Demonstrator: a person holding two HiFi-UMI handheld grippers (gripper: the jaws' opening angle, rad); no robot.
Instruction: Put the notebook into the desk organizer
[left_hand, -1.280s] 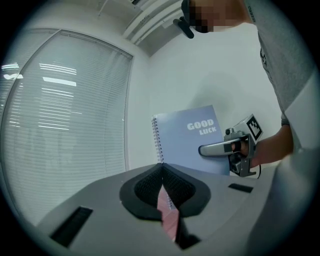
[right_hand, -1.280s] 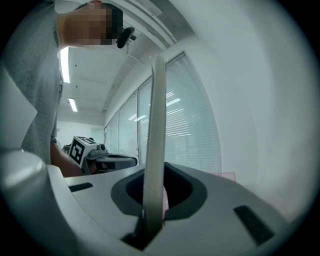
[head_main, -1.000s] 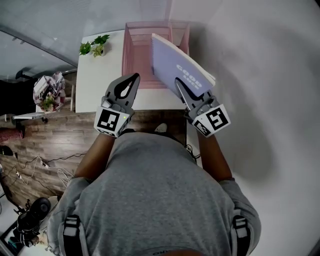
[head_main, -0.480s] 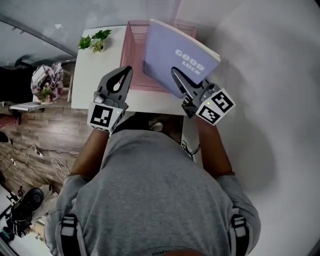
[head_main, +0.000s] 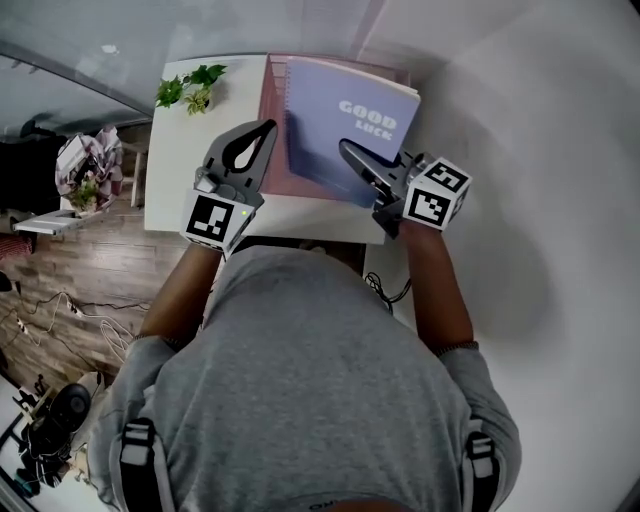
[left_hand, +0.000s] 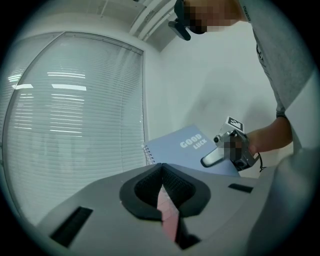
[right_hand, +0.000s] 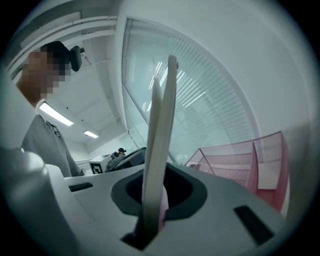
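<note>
The right gripper (head_main: 348, 152) had its jaws clamped narrow on the lilac spiral notebook (head_main: 340, 115), tilted over the pink mesh desk organizer (head_main: 275, 90) on the white worktop (head_main: 190, 160). The notebook was apparently not yet inside, so lowering and release were left. The left gripper (head_main: 264, 130) hovered beside, jaws together, empty.

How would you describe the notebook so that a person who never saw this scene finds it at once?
Start at the white desk, whose far edge carries a pink mesh organizer. Over that organizer, the right gripper grips a flat notebook by its near edge. It is the only pale purple thing, spiral-bound, with GOOD LUCK in white on its cover.
</note>
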